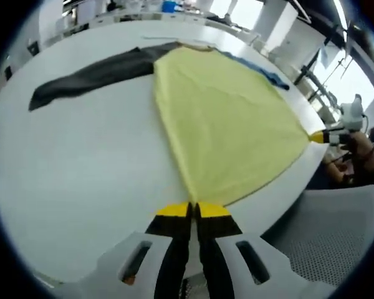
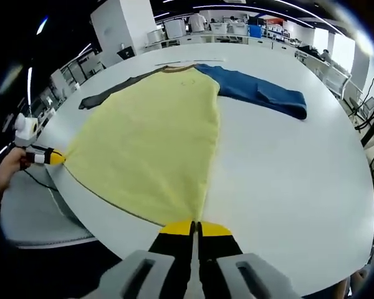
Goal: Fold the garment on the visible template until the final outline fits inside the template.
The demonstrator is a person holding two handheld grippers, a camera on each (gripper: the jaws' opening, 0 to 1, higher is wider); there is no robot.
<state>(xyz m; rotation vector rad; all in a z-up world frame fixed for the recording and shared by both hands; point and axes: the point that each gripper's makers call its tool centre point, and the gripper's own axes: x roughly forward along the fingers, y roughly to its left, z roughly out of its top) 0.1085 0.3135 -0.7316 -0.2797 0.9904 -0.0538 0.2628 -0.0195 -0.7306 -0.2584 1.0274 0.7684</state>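
Garment (image 1: 224, 124) stretched lengthwise away across desk (image 1: 81, 174); left claw (image 1: 192, 210) and right claw (image 2: 195, 228) each clamped on near hem corners.

bright, even indoor light with window (image 1: 352, 81) glare, soft shadows, and strong fisheye bending at edges.

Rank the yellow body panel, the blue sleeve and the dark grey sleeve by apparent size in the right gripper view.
1. yellow body panel, by far the largest.
2. blue sleeve.
3. dark grey sleeve, thinnest as seen; it lies farther off and partly foreshortened, so the order of the two sleeves is unsure.
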